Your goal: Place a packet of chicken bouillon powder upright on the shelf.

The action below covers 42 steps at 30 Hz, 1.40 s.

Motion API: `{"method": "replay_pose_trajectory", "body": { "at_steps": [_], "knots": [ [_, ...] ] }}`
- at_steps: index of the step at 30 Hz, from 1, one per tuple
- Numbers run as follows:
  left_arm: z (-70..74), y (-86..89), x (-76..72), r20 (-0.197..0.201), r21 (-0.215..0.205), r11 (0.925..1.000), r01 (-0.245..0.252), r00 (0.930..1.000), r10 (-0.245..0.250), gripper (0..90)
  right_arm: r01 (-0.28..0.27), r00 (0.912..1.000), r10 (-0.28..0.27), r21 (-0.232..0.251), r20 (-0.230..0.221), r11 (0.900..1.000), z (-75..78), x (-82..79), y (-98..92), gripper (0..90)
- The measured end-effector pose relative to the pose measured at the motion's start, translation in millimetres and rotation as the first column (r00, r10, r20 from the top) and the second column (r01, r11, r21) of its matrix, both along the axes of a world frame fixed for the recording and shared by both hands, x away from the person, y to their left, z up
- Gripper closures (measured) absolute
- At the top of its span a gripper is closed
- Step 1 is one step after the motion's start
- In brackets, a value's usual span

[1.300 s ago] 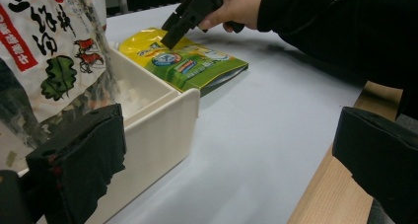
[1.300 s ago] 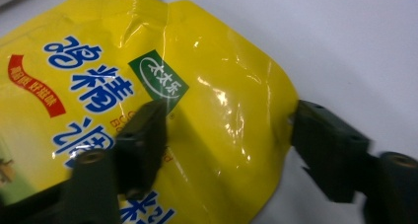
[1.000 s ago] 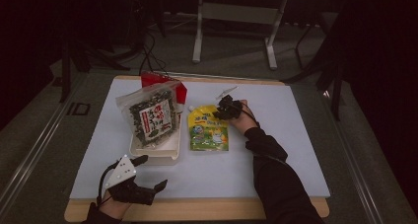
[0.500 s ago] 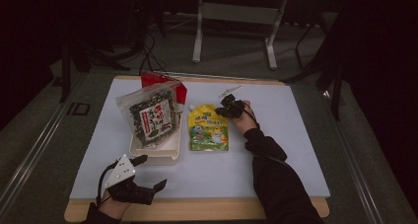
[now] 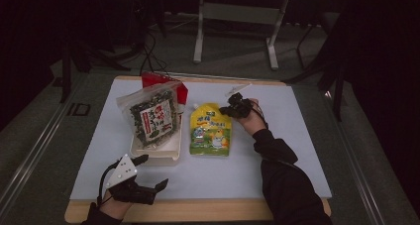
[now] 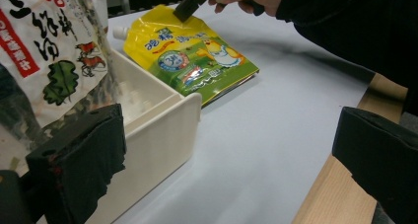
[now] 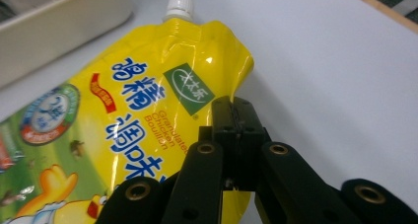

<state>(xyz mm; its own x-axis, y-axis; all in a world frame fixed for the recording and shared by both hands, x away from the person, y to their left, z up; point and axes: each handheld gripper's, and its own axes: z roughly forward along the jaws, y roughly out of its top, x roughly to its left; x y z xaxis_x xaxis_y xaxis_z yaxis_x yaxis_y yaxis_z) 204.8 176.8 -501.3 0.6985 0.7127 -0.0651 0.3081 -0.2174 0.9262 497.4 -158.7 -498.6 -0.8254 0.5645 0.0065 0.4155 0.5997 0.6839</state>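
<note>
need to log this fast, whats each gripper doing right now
Left gripper: open, holding nothing, near the table's front edge.
Right gripper: shut on the top edge of the yellow pouch.

Open mat at the front and right; packages crowding the middle

The seaweed bag (image 5: pixel 152 117) and white tray (image 5: pixel 157 154) are blocking the left-centre, with the yellow pouch (image 5: pixel 210 131) lying just beside them, while a red box (image 5: pixel 163 82), probably touching the bag, is closing off the back; the blue mat (image 5: pixel 292 136) is lying bare in front and to the right.
</note>
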Motion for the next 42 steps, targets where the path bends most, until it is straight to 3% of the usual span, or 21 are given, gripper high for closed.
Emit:
{"method": "replay_pose_trajectory", "body": {
  "at_steps": [11, 27, 34, 36, 40, 42],
  "knots": [
    [4.6, -8.5, 2.4, 0.004, 0.025, 0.9995, 0.017, 0.9999, -0.017, 1.2, -0.044, 0.9976, 0.042, 0.037, 0.055, 0.998, 31.7, -26.3, -7.0, 90.0],
    [14.3, -23.1, 16.3, -0.014, 0.013, 0.9991, 0.040, 0.9991, -0.040, 1.3, -0.130, 0.9812, 0.113, 0.100, 0.156, 0.986, 63.0, -73.6, -19.1, 90.0],
    [21.5, -35.6, 26.0, 0.002, 0.044, 0.9966, 0.070, 0.9976, -0.070, 1.3, -0.192, 0.9633, 0.170, 0.090, 0.208, 0.977, 77.0, -94.4, -16.7, 90.0],
    [23.8, -39.2, 28.5, 0.016, 0.059, 0.9956, 0.073, 0.9971, -0.074, 1.3, -0.208, 0.9587, 0.185, 0.091, 0.216, 0.974, 80.5, -100.4, -14.9, 90.0],
    [28.7, -43.4, 32.6, 0.048, 0.052, 0.9951, 0.084, 0.9951, -0.087, 3.5, -0.234, 0.9501, 0.207, 0.098, 0.234, 0.967, 84.6, -110.3, -13.3, 90.0],
    [34.0, -47.6, 38.9, 0.072, 0.059, 0.9936, 0.097, 0.9923, -0.101, 4.2, -0.262, 0.9415, 0.230, 0.106, 0.246, 0.959, 88.4, -121.9, -12.6, 90.0]
  ]
}}
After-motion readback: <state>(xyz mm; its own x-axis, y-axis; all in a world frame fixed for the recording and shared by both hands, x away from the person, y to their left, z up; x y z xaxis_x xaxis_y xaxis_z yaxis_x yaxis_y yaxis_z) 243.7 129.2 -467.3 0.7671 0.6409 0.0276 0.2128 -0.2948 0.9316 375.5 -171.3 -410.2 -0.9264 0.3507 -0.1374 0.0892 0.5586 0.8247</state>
